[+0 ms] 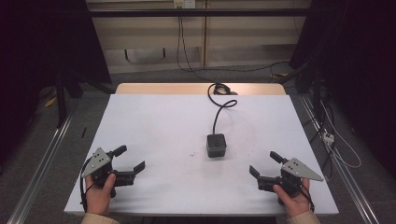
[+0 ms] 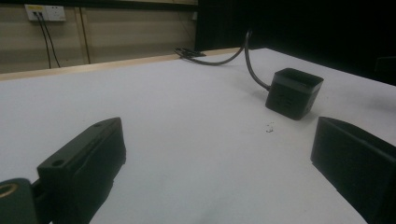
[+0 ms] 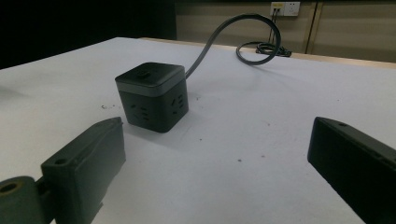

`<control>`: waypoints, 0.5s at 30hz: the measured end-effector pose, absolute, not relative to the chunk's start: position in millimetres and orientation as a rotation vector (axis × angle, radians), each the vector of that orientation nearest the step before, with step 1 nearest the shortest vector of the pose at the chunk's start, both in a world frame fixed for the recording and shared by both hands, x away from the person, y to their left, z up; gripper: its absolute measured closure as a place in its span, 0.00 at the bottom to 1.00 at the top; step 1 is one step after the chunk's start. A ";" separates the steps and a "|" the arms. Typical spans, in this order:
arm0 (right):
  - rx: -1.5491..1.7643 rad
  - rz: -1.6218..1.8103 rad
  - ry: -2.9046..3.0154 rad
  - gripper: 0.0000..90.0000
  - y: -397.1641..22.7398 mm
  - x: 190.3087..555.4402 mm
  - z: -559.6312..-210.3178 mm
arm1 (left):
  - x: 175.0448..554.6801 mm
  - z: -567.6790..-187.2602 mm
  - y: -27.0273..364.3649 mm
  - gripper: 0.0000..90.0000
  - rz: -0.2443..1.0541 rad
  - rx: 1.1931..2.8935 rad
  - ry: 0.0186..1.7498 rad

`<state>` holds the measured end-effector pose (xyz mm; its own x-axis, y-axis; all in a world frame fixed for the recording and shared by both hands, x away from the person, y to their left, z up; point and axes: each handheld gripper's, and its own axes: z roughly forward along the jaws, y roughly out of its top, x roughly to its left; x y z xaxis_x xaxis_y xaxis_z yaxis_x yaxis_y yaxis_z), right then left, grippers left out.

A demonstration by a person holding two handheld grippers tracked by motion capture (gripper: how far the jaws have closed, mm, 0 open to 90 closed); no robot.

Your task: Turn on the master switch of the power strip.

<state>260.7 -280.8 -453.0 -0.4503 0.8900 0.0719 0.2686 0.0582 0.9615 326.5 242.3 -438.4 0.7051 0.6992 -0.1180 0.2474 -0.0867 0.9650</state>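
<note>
White sheeting covers the worktop [image 1: 154, 135], with a strip of bare wood along its far edge and a pale wall with sockets beyond. Nearest, at the near left corner, the left tongs [image 1: 131, 158] sit low over the sheet in the person's left hand [image 1: 99, 195], jaws spread wide and holding nothing; the left gripper view shows bare white between them. At the near right corner the right tongs [image 1: 264, 163] mirror this in the right hand [image 1: 293, 200], jaws likewise spread wide, touching nothing. Both point inward and forward, which reads as a ready stance, each angled toward the one object between them.

Farther in, slightly right of centre, stands the black socket cube [image 1: 216, 144], upright on the sheet, well apart from either tongs, somewhat nearer the right pair. It seems placed mid-worktop so either hand can reach it. Its cable [image 1: 219, 109] rises from the far side, curls in a loop and runs off the far edge toward the wall, lying slack, so it probably would not resist a lift
</note>
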 end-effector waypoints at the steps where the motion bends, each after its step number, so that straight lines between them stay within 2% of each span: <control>1: 1.155 1.411 1.775 0.04 -280.6 260.8 -452.8 | 326.5 -438.4 242.3 0.03 0.446 1.658 0.773; 15: 1.147 1.405 1.780 0.05 -276.0 265.4 -450.3 | 327.0 -438.3 238.9 0.03 0.435 1.660 0.752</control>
